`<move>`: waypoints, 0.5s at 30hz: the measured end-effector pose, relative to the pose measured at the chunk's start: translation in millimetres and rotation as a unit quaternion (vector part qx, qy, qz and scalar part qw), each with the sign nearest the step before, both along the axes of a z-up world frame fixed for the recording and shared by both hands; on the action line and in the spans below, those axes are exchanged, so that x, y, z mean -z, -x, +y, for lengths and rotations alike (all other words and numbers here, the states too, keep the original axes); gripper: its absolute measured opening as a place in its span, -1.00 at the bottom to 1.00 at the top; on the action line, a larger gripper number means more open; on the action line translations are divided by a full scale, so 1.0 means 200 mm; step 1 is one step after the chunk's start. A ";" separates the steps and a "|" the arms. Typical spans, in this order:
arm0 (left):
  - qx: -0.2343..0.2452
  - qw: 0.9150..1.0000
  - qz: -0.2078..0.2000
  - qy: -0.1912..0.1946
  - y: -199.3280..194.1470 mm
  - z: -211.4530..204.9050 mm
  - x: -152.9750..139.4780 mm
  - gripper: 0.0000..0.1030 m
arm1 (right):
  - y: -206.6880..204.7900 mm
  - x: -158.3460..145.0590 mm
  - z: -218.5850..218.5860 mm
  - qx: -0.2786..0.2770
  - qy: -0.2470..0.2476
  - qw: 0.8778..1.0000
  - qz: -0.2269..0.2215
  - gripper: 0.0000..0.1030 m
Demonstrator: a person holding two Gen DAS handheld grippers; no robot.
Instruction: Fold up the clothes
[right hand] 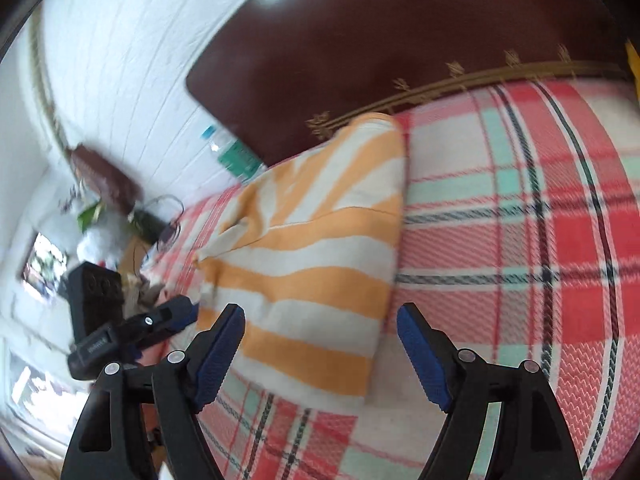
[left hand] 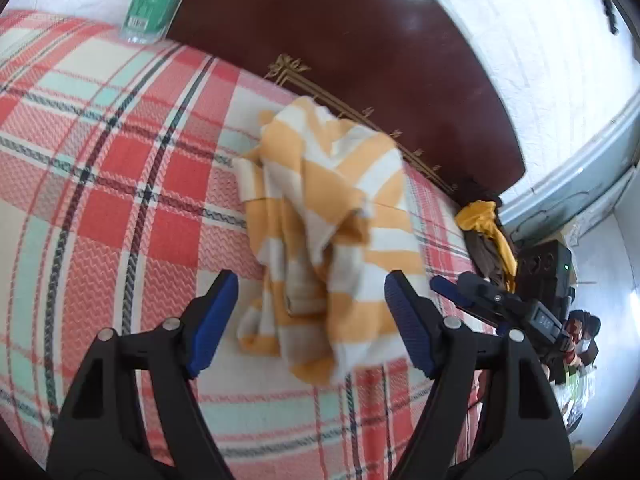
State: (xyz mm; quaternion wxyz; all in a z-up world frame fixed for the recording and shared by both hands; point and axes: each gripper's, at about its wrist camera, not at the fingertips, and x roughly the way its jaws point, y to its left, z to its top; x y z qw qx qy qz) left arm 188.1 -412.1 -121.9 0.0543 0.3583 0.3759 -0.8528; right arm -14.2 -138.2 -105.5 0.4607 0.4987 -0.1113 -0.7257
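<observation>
Bed surface: plaid bedspread (left hand: 120, 168) before a dark headboard (left hand: 360, 40).
Garment: orange-and-white striped cloth (left hand: 328, 220), crumpled, lying near the headboard, its long axis running from headboard toward both grippers.
Left gripper (left hand: 308, 312): spread, nothing pinched; cloth directly ahead, between the finger lines.
Right gripper (right hand: 320, 340): spread, empty, over the cloth's near corner.
Judgement: both sit about equally close.

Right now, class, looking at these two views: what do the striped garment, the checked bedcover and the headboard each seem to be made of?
Striped garment: soft knit or cotton-like cloth, matte; it crumples into loose folds.
Checked bedcover: woven textile, matte; a raised zigzag weave shows in the squares.
Headboard: probably varnished dark wood or a laminate, glossy; it carries bright reflections and a gilt line border.
</observation>
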 end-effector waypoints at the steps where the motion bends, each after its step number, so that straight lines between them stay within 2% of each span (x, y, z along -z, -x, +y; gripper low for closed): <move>1: 0.001 1.000 -0.007 -0.005 0.03 -0.01 0.02 0.49 | 0.03 0.02 0.00 0.009 0.002 1.000 -0.011 0.58; 5: 0.021 0.999 -0.021 -0.037 0.10 -0.03 0.09 0.49 | 0.14 0.09 -0.04 0.025 0.013 0.999 -0.044 0.58; 9: 0.031 0.997 -0.014 -0.062 0.13 -0.05 0.11 0.55 | 0.21 0.10 -0.17 0.016 0.008 0.999 -0.046 0.58; 12: 0.043 0.997 -0.019 -0.066 0.15 -0.04 0.11 0.54 | 0.24 0.12 -0.25 0.016 -0.001 0.999 -0.046 0.58; 13: 0.047 0.996 -0.022 -0.068 0.16 -0.03 0.11 0.52 | 0.25 0.13 -0.27 0.016 -0.004 0.999 -0.043 0.58; 15: 0.056 0.995 -0.026 -0.072 0.17 -0.03 0.12 0.24 | 0.24 0.15 -0.28 0.011 0.000 0.999 -0.039 0.66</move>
